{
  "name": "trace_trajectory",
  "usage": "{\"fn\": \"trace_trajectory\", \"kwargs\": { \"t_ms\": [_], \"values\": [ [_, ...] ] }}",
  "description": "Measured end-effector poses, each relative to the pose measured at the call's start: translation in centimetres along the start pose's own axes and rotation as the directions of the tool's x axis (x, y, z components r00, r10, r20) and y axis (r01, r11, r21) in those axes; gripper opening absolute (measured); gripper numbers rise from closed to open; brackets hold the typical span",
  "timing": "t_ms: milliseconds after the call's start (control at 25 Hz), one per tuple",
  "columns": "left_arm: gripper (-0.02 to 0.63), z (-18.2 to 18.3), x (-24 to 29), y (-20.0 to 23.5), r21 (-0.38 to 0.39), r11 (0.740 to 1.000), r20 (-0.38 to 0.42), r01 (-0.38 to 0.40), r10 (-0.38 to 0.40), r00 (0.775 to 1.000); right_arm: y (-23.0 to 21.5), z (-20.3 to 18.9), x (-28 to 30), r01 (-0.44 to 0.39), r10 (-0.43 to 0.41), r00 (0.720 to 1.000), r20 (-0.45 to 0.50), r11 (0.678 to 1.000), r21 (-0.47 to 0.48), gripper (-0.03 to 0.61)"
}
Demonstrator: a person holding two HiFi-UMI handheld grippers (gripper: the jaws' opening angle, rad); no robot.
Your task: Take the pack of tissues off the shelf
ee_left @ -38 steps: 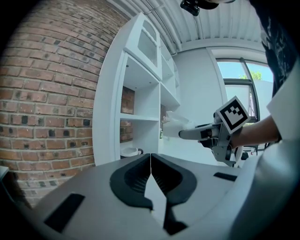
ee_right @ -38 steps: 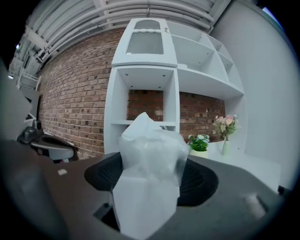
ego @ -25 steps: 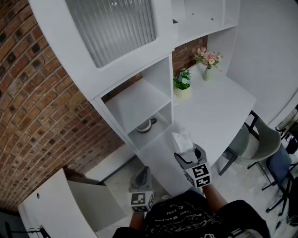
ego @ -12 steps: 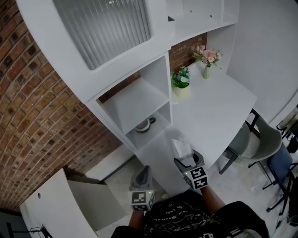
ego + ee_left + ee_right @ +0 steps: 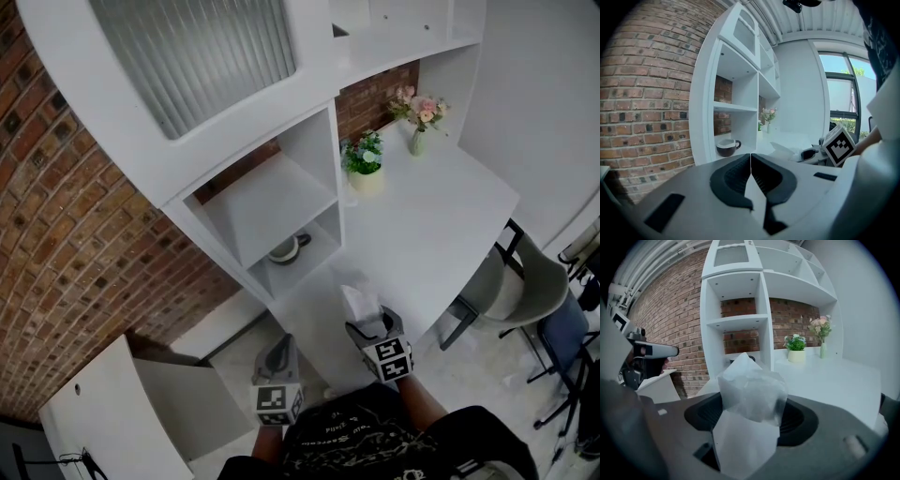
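The white pack of tissues is clear of the shelf unit and sits over the near end of the white desk. My right gripper is shut on it. In the right gripper view the pack fills the space between the dark jaws of the right gripper, a loose tissue sticking up. My left gripper hangs lower left of the desk, jaws shut and empty. The left gripper shows its jaws touching, with the pack off to its right.
A dark mug stands in the lower shelf compartment. A potted plant and a vase of flowers stand at the desk's far end. A grey chair is at the right, a white panel at the lower left, brick wall behind.
My right gripper has sunk lower and nearer to me with the tissue pack still in it. The left gripper has stayed where it was.
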State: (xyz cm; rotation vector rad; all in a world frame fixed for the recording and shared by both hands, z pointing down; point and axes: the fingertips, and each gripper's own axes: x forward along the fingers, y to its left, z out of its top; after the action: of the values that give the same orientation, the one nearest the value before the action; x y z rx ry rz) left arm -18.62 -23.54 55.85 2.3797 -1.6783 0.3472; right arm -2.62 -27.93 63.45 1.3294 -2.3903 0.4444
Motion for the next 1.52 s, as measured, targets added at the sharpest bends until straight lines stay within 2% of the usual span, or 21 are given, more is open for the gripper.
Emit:
{"fn": "trace_trajectory", "kwargs": {
  "t_ms": [120, 320, 560, 680, 760, 920, 1120, 1200, 1320, 1520],
  "values": [
    [0.009, -0.2, 0.1, -0.2, -0.001, 1.000, -0.002, 0.000, 0.000, 1.000, 0.1, -0.5, 0.3, -0.011, 0.011, 1.000, -0.024, 1.000, -0.022, 0.339],
    [0.009, -0.4, 0.4, -0.3, 0.059, 0.998, -0.005, -0.003, 0.003, 1.000, 0.2, -1.4, 0.8, -0.033, 0.030, 0.998, -0.063, 0.999, -0.039, 0.339],
    [0.009, -0.3, 0.4, 0.0, 0.036, 0.999, -0.016, -0.011, 0.011, 1.000, -0.2, -1.7, 1.1, -0.036, 0.034, 0.997, -0.074, 0.999, -0.030, 0.339],
    [0.009, -0.8, 0.4, -0.1, 0.026, 1.000, -0.024, -0.009, 0.010, 1.000, 0.0, -1.9, 1.5, -0.076, 0.077, 0.993, -0.087, 0.997, 0.014, 0.341],
    [0.009, -1.0, 0.4, -0.2, 0.011, 1.000, -0.030, -0.010, 0.011, 0.999, 0.3, -2.0, 1.7, -0.097, 0.097, 0.989, -0.109, 0.995, 0.011, 0.346],
    [0.009, -0.9, 0.5, -0.2, 0.012, 1.000, -0.022, -0.009, 0.010, 1.000, 0.3, -3.2, 1.8, -0.083, 0.075, 0.983, -0.166, 0.996, -0.038, 0.365],
    [0.009, -1.2, 0.6, -0.5, 0.005, 1.000, -0.029, 0.000, 0.000, 1.000, 0.9, -4.5, 1.7, -0.103, 0.089, 0.971, -0.224, 0.993, -0.052, 0.386],
    [0.009, -1.4, 0.6, -0.6, -0.001, 1.000, -0.034, 0.000, 0.000, 0.999, 0.9, -4.6, 1.8, -0.103, 0.091, 0.968, -0.234, 0.994, -0.039, 0.405],
    [0.009, -1.1, 0.6, -0.5, -0.001, 1.000, -0.021, 0.002, -0.002, 1.000, 1.3, -5.1, 1.9, -0.106, 0.098, 0.957, -0.274, 0.994, -0.015, 0.485],
    [0.009, -0.9, 0.7, -0.8, -0.012, 1.000, -0.015, 0.011, -0.011, 1.000, 1.8, -5.2, 1.2, -0.133, 0.126, 0.939, -0.321, 0.991, -0.001, 0.500]
  ]
}}
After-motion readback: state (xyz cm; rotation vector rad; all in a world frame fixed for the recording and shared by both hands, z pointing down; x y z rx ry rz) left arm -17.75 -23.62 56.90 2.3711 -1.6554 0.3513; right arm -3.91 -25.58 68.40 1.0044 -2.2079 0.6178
